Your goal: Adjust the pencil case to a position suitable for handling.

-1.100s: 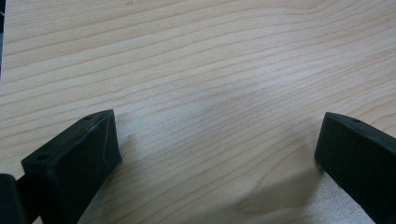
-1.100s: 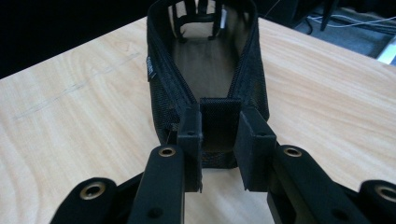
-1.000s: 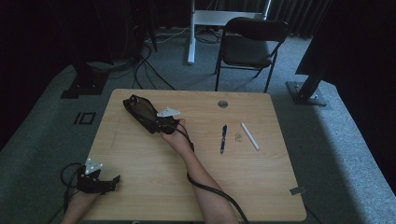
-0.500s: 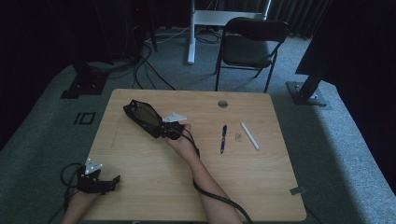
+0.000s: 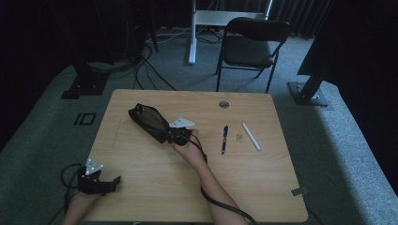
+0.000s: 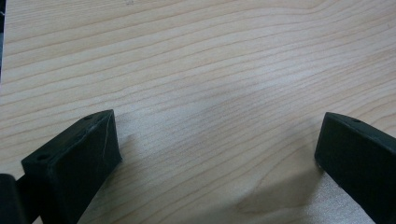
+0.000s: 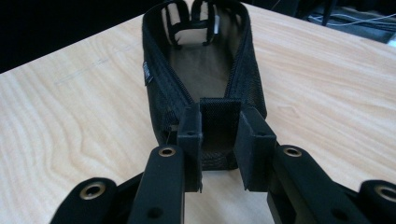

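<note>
A black mesh zip pouch (image 5: 148, 119) lies open on the wooden table (image 5: 263, 187), left of centre. My right gripper (image 5: 176, 136) is shut on the pouch's near end. In the right gripper view the two pads pinch the fabric tab of the pouch (image 7: 205, 70), with my right gripper (image 7: 218, 140) just above the tabletop. My left gripper (image 5: 105, 183) rests at the table's near left corner. Its jaws stand wide apart in the left gripper view, where my left gripper (image 6: 217, 140) has only bare wood between its fingers (image 6: 84, 154).
A blue pen (image 5: 225, 138), a small pale bit (image 5: 239, 138) and a white stick (image 5: 250, 136) lie right of centre. A round grommet (image 5: 224, 104) sits near the far edge. A chair (image 5: 251, 47) stands beyond the table, and cables run on the floor.
My right gripper has slid a little to the right and toward the near side, dragging the pouch with it. The left gripper has stayed put.
</note>
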Action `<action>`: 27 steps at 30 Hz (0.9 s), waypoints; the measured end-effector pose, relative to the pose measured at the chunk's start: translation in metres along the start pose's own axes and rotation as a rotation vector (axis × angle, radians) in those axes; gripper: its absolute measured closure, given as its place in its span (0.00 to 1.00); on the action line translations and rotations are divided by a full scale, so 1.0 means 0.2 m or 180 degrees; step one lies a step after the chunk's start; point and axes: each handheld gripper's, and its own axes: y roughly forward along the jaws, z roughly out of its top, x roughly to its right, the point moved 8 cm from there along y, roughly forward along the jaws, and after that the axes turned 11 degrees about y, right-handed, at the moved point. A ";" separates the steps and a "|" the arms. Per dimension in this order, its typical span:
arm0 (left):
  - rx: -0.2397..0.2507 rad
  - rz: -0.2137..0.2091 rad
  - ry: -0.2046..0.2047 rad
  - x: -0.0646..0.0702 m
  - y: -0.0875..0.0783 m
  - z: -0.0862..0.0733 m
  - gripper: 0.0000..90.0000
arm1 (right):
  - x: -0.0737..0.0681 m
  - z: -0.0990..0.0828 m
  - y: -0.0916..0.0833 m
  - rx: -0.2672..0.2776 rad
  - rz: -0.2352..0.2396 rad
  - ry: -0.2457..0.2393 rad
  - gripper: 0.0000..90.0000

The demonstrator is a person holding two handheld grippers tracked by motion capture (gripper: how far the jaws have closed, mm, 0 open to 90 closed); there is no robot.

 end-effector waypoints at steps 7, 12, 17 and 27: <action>0.0000 0.0000 0.0000 0.00 0.00 0.00 0.00 | -0.01 -0.03 -0.07 0.0055 0.0045 -0.0047 0.81; 0.0000 0.0000 0.0000 0.00 0.00 0.00 0.00 | -0.01 -0.05 -0.14 0.0083 0.0078 -0.0068 0.81; 0.0000 0.0000 0.0000 0.00 0.00 0.00 0.00 | 0.00 -0.10 -0.21 0.0060 0.0108 -0.0109 0.81; 0.0002 0.0005 -0.0013 0.00 0.00 0.00 0.00 | 0.01 -0.20 -0.30 0.0015 0.0109 -0.0119 0.81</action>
